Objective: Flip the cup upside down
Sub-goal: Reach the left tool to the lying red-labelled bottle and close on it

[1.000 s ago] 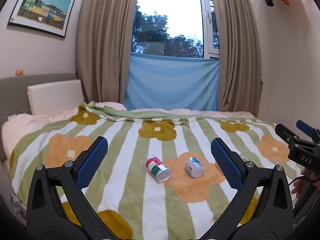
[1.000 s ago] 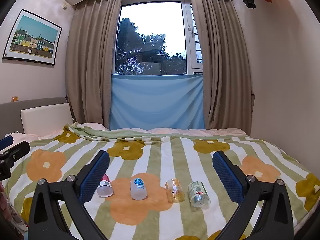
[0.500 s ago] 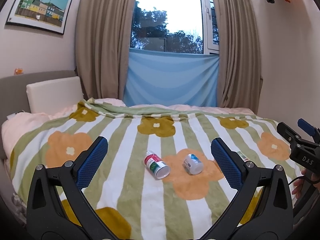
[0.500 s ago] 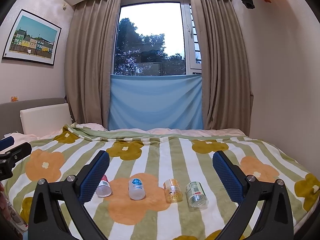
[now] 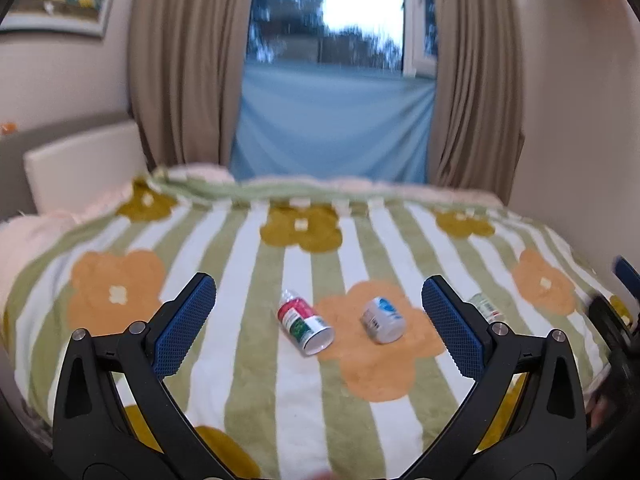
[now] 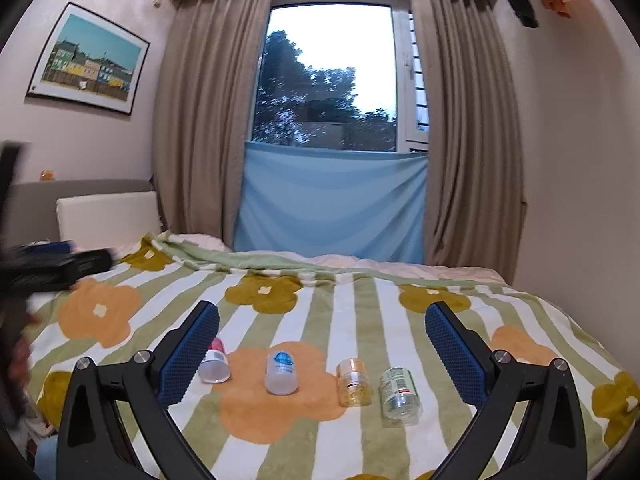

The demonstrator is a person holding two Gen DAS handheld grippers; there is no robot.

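Several small printed cups lie on their sides in a row on the flowered blanket (image 6: 360, 312). In the right wrist view, from the left: a red cup (image 6: 215, 364), a blue-print cup (image 6: 281, 372), a gold cup (image 6: 353, 381), a green cup (image 6: 400, 395). The left wrist view shows the red cup (image 5: 305, 324), the blue-print cup (image 5: 383, 319) and part of the green cup (image 5: 486, 307) behind a finger. My left gripper (image 5: 319, 322) is open, above and short of the red and blue-print cups. My right gripper (image 6: 322, 354) is open, short of the row.
The bed fills both views, with a white pillow (image 6: 106, 216) and grey headboard at the left. Curtains and a window with a blue cloth (image 6: 332, 204) stand behind. The wall is close on the right. The left gripper's body (image 6: 48, 268) shows at the left edge.
My left gripper has moved forward and tilted down towards the cups, with motion blur now. My right gripper has crept slightly closer. The cups have not moved.
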